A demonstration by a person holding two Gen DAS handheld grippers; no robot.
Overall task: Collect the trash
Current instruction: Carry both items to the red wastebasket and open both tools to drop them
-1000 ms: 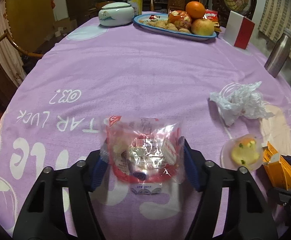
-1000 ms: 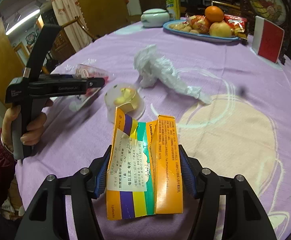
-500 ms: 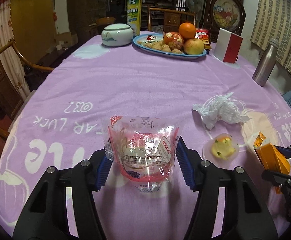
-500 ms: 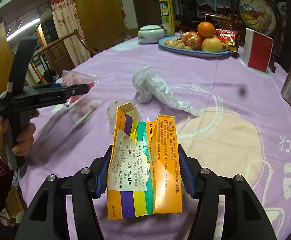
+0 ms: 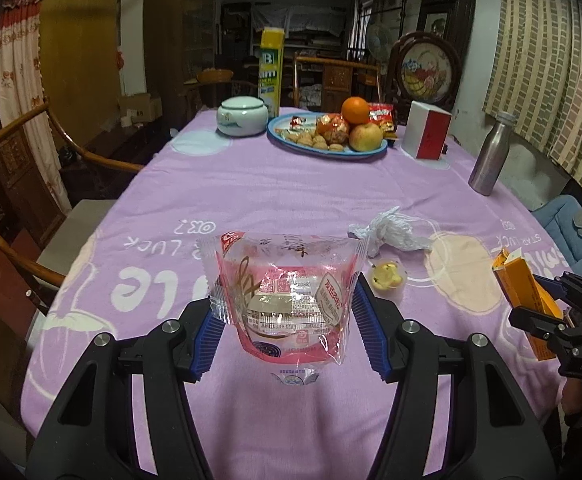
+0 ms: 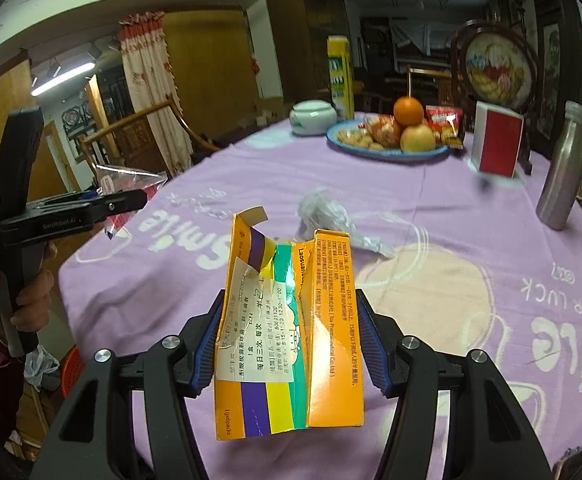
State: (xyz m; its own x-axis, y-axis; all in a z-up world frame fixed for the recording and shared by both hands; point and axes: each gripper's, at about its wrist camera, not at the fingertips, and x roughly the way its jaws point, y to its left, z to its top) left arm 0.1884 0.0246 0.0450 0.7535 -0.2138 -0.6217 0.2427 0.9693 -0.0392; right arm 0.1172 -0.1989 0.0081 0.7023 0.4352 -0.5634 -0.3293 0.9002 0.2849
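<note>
We hold the left gripper (image 5: 285,322) closed on a clear plastic wrapper (image 5: 285,292) with pink and red print. The wrapper stands up between the two blue pads, its wide sealed edge on top and its long axis going from left to right across the fingers. It is lifted above the purple tablecloth (image 5: 291,184), not touching it.

Our right gripper (image 6: 289,344) is clamped on a torn orange box (image 6: 291,332) with purple, yellow and green stripes and a white paper label. The long axis of the box runs along the fingers, with the torn open flap pointing away from us and up, and the striped end near the camera. In the left view the same box (image 5: 521,288) shows at the right edge, held in the air beside the table.

On the tablecloth there are a crumpled white bag (image 5: 391,232) and, just beside it, a small clear cup (image 5: 387,278) with something yellow inside. Farther away stand a blue plate (image 5: 327,148) of fruit and nuts, a white lidded pot (image 5: 243,116), a red and white box (image 5: 429,130) and a metal bottle (image 5: 491,160).

Compared with one second ago, both grippers are higher and farther back: then the wrapper was low over the cloth, and the bag and cup looked much closer. Both grips are unchanged.
</note>
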